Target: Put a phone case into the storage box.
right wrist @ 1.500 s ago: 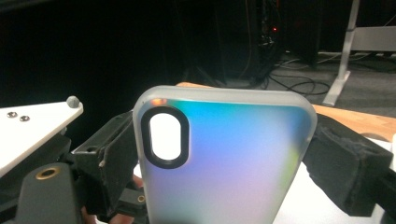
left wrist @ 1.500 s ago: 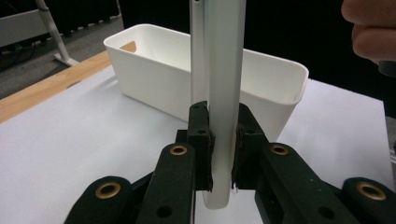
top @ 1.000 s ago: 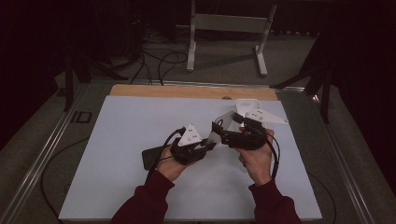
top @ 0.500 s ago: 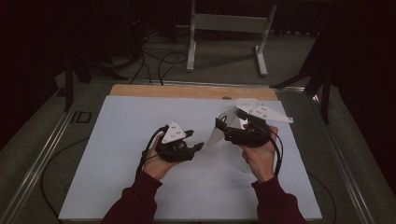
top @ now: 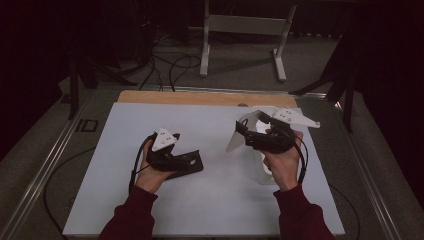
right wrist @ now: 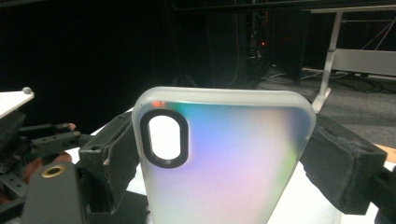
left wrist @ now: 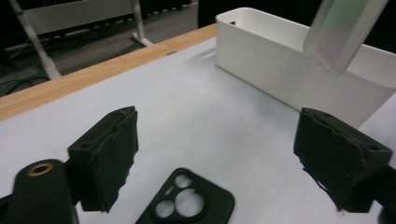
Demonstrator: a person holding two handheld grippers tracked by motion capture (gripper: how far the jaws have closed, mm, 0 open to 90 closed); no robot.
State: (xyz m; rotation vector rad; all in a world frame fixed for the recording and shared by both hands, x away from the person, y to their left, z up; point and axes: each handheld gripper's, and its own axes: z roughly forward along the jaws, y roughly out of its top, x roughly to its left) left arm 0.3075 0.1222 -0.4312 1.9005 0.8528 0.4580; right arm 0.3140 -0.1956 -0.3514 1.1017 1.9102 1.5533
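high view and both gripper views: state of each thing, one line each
left gripper: jaws have just been opening, now wide, nothing clamped
black phone case: lying flat on the white table beneath the open jaws, camera cutout showing
right gripper: shut on the iridescent phone case
iridescent phone case: held upright off the table
white bin: standing open-topped on the table

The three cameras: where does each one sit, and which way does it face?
High view: above the table, looking forward and down; forearms and both hands show.
Left gripper view: on the left gripper, whose open jaws have just been opening, over a black phone case.
Right gripper view: on the right gripper, clamping an iridescent phone case.
Both gripper views share the iridescent case.
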